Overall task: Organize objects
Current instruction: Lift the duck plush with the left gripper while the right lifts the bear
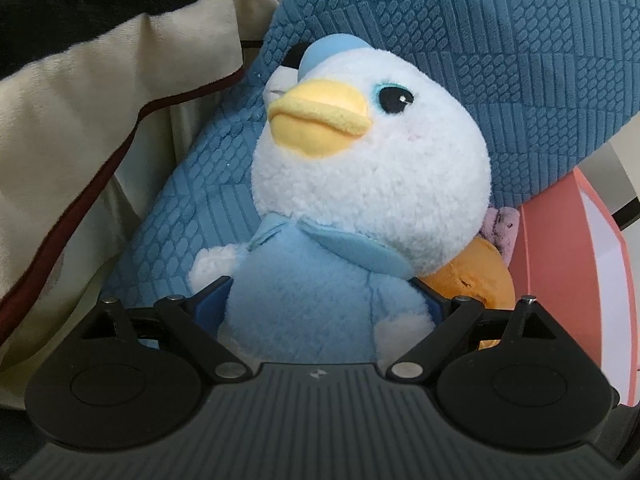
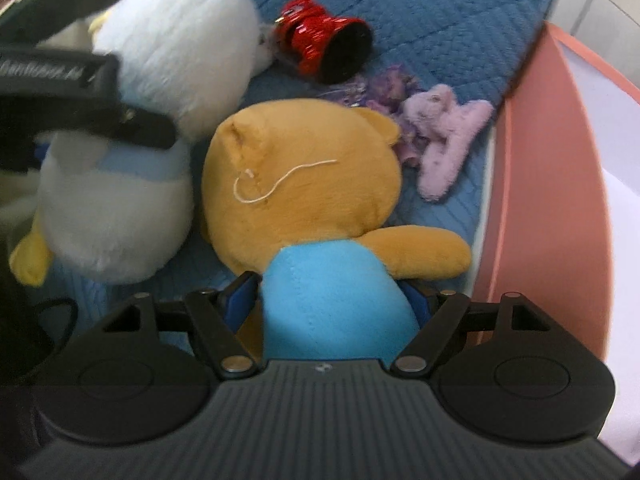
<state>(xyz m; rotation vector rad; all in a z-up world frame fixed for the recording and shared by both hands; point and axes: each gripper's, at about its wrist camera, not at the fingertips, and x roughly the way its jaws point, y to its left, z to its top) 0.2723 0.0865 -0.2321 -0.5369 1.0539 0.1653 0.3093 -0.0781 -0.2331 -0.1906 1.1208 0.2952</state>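
Room is tight on every side: the duck plush leans against a blue quilted cushion, with a cream pillow edged in dark red piping crowding in from the left of the left wrist view and the pink wall of a box close on the right. The left gripper has its blue fingers on either side of the duck's light-blue body, close against the fleece; whether they press on it cannot be told. In the right wrist view the right gripper likewise has its fingers flanking the turquoise body of the bear plush, just beside the same pink box, grip equally uncertain. That view alone shows a red sequinned hat lying on its side on the blue cushion, a lilac plush clip beside a tuft of purple frills, and the left gripper as a blurred black bar across the duck. The left view shows only an orange sliver of the bear behind the duck. The duck is white and fluffy, yellow-billed, with a pale blue cap and collar; the bear is tan, seen from behind, a loose white thread on its head.
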